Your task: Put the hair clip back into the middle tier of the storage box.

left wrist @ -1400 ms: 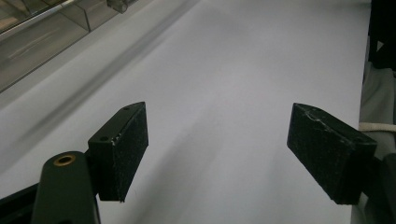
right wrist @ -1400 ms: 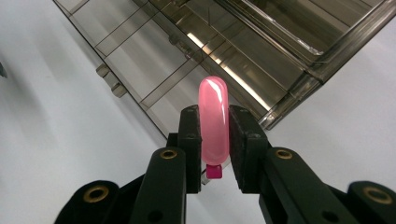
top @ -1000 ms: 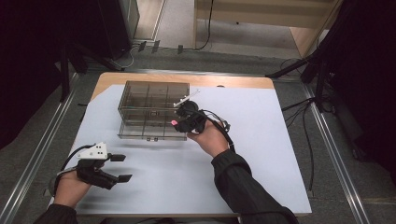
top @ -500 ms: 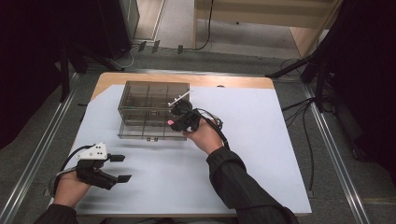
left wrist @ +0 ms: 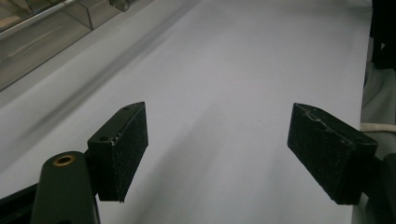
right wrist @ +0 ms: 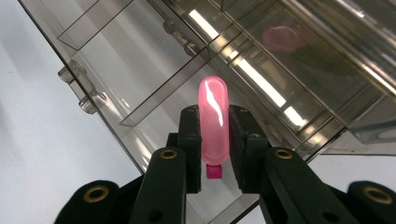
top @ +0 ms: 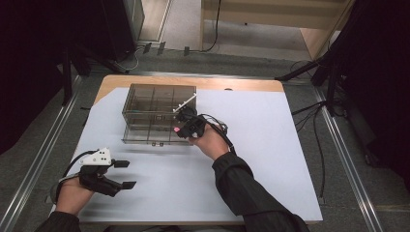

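A smoky clear organiser box (top: pixel 154 113) with several compartments stands open on the white table sheet (top: pixel 270 159), its lid raised at the back. My right gripper (top: pixel 180 126) hovers over the box's front right compartments (right wrist: pixel 154 88) and is shut on a small pink glossy bottle with a magenta cap (right wrist: pixel 213 122), held upright between the pads. A faint pink reflection of the bottle (right wrist: pixel 280 37) shows in the box wall. My left gripper (top: pixel 125 174) rests at the table's front left, open, with only bare sheet (left wrist: pixel 224 70) between its pads.
A black cable (top: pixel 220 130) trails from the right gripper over the hand. The table's wooden edge (top: pixel 241 83) shows behind the sheet. Metal rails (top: pixel 43 154) and floor cables (top: pixel 319 135) flank the table. The box's front wall (left wrist: pixel 42 42) appears at the upper left of the left gripper view.
My right gripper has carried the pink bottle leftward and down, from beside the box's right edge to over its front right compartments. The left gripper has stayed put.
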Tool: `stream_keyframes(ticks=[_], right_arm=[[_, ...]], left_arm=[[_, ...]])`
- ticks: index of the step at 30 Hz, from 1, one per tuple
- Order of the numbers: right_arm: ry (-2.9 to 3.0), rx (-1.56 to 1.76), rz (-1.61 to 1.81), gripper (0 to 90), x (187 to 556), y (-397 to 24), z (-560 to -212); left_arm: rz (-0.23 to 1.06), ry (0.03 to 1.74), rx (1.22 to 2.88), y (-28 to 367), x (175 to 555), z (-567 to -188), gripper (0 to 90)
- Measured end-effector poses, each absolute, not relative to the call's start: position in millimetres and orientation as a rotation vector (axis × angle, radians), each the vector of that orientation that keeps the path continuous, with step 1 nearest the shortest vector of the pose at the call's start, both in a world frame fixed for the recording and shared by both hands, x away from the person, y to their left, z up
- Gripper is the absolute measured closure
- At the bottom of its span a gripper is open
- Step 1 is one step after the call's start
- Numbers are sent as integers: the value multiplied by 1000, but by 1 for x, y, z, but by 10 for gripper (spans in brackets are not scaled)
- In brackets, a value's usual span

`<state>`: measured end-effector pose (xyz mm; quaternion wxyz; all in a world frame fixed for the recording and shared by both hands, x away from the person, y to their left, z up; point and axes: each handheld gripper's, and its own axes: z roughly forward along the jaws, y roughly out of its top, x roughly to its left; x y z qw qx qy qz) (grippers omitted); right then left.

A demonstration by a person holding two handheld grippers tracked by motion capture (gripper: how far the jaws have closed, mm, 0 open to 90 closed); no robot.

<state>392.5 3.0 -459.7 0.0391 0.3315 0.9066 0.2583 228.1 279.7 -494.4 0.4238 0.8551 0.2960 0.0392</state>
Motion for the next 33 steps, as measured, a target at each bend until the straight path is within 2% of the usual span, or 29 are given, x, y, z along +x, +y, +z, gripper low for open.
stream_keyframes(ticks=[23, 33], right_arm=[[2788, 1044, 781, 764, 395, 1, -464], [2786, 1050, 785, 710, 395, 1, -462]], left_arm=[[90, 740, 2148, 280, 228, -494, 212], [90, 744, 2147, 281, 229, -495, 212]])
